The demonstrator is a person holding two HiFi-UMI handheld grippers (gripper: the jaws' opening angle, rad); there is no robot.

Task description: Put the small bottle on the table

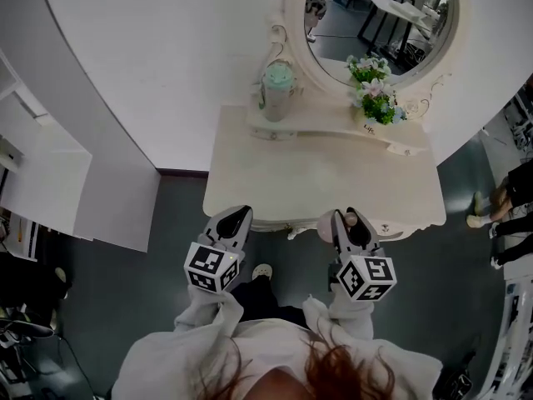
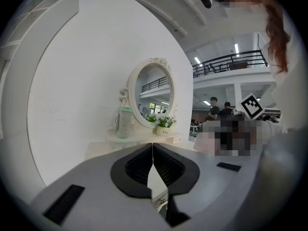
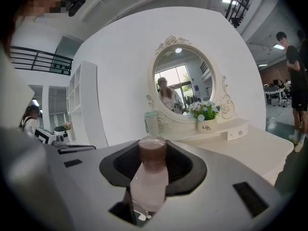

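A cream table (image 1: 325,173) stands against the wall under an oval mirror (image 1: 379,15). Both grippers are at its front edge. The left gripper (image 2: 153,147) is empty, its jaws together. The right gripper (image 3: 153,154) is clamped on the bottle (image 3: 149,182), whose long axis runs along the jaws, brown cap pointing toward the mirror.

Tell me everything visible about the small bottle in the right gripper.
The small bottle is pale pink, seemingly plastic, with a rounded brownish cap. It stands upright, clamped at its body between the fingers of the right gripper, near the front edge of the white table. Only the fingers visibly touch it.
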